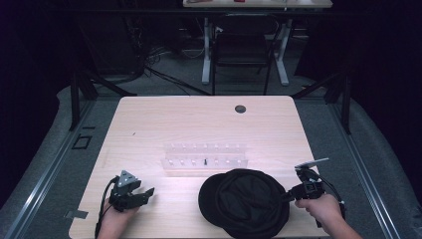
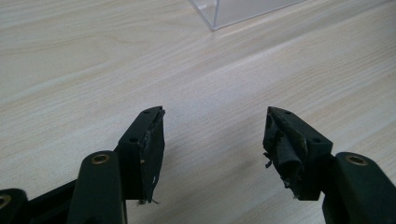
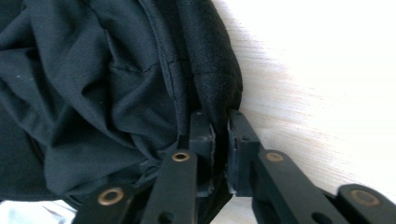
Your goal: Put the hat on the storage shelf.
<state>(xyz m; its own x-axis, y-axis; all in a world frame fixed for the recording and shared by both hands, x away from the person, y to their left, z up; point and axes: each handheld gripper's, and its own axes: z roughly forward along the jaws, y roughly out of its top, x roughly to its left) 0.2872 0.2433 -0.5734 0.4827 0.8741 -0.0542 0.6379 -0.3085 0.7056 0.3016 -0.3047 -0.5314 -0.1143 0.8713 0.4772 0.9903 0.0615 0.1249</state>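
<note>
Right gripper (image 3: 220,133) clamping black cap (image 3: 116,84) (left gripper (image 2: 212,140) agape)

Pale light-wood table (image 1: 149,124) with fine straight grain and a small dark round grommet (image 1: 240,108), crumpled plain black fabric cap (image 1: 244,201), clear colourless plastic rack (image 1: 205,159) with whitish pegs, black left gripper (image 1: 142,194) topped by a grey plate, black right gripper (image 1: 288,195), grey floor (image 1: 358,149)

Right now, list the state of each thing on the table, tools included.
Left tool: open, empty, over bare table.
Right tool: shut on the cap's edge.
Cap: black, crumpled, lying on the table's near edge.
Rack: clear, flat on the table, untouched.
</note>
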